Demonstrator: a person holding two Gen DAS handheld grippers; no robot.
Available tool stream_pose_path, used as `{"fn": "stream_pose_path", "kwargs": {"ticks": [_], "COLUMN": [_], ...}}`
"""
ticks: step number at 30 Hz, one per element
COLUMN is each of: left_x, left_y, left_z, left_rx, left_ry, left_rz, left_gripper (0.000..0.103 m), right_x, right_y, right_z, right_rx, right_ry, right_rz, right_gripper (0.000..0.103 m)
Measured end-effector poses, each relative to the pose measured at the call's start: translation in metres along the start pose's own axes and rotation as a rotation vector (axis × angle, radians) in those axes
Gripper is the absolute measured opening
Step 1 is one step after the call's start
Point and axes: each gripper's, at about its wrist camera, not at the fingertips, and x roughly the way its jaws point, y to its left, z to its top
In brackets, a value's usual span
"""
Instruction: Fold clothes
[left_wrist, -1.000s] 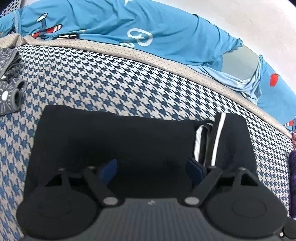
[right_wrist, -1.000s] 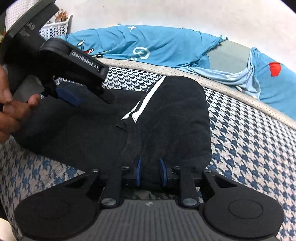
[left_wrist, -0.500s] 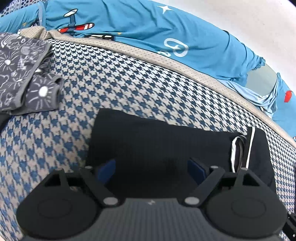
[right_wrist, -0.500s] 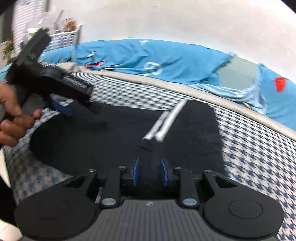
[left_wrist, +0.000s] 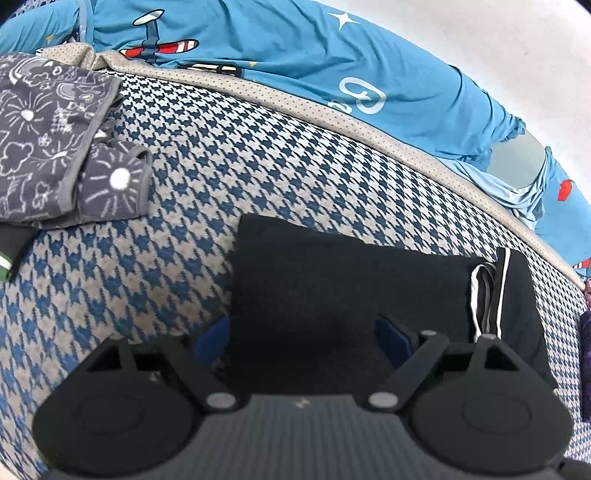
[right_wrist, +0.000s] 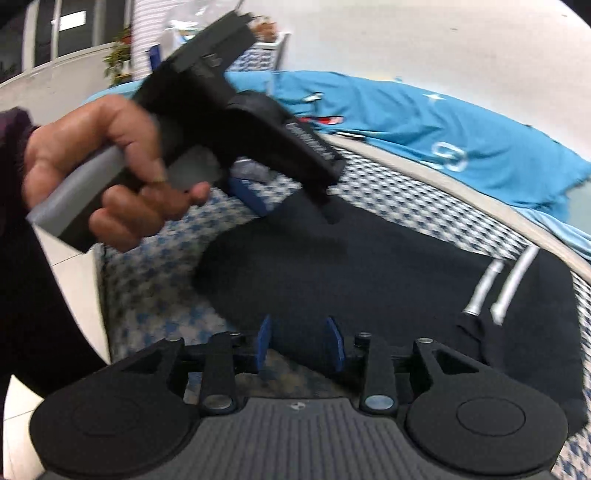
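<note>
Your left gripper (left_wrist: 303, 338) hangs over the near edge of the black garment (left_wrist: 351, 288), its blue pads spread wide with nothing between them. The garment lies folded flat on the houndstooth cushion (left_wrist: 221, 177), filling the lower middle of the left wrist view, with white stripes (left_wrist: 498, 295) at about 3 o'clock. At 10 o'clock a grey patterned cloth (left_wrist: 48, 147) sits on the cushion, apart from the black garment. Along the top, from 11 to 2 o'clock, a blue printed sheet (left_wrist: 295, 55) lies bunched beyond the cushion's beige border.

In the right wrist view, your right gripper (right_wrist: 301, 345) sits at the garment's near edge with its pads parted; black cloth shows in the gap, but you cannot tell whether they touch it. Your left hand (right_wrist: 103, 173) and its gripper fill 10 to 12 o'clock, blurred, blocking part of the cushion and sheet behind.
</note>
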Motion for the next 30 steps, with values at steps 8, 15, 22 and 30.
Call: {"fn": "stream_pose_path", "kwargs": {"ticks": [8,15,22,30], "left_x": [-0.005,-0.006,-0.007,-0.005], "left_y": [0.014,0.020,0.024,0.025], "left_z": [0.005,0.005,0.006,0.008], "left_rx": [-0.020,-0.042,-0.067,-0.103], "left_ry": [0.020,0.027,0.050,0.081], "left_rz": [-0.004,-0.009,-0.034,-0.076], "left_gripper": [0.085,0.086,0.088,0.091], "right_x": [0.014,0.033,0.051,0.064], "right_y": [0.037,0.057,0.076,0.067], "right_z": [0.009,0.007,0.004,0.010], "right_rx": [-0.138,-0.248,-0.358,-0.265], "right_ry": [-0.015,-0.018,-0.022,-0.038], "right_rz": [0.036,-0.014,-0.065,-0.078], "right_gripper": [0.037,0.042,0.043,0.011]}}
